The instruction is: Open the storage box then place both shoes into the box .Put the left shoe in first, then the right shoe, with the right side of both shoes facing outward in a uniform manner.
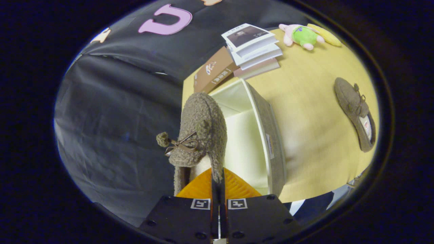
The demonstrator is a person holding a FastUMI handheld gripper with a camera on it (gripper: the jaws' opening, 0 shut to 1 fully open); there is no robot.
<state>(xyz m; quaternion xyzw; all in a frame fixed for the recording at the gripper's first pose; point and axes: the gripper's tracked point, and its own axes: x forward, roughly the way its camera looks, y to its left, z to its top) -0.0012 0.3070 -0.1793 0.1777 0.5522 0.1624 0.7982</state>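
Fuzzy brown fleece covers the shoe pinched in the gripper: the two fingers are closed together on the thin collar edge at the shoe's opening, and the shoe hangs out ahead of them, toe away, with its small bow and pompom toward the booth wall. It sits right at the open box, against the pale interior. The second shoe lies on the yellow table, well apart from the box on its far side.

This is likely a light, soft slipper: the upper will squash and flex, so a grip on the collar alone lets the toe droop and swing. The fleece should give good friction, so slipping looks unlikely, though the shoe could twist. The stiffer sole edge or heel would be the steadier hold. Nothing here is fragile. The box walls look thin and may shift if the shoe drags on them.
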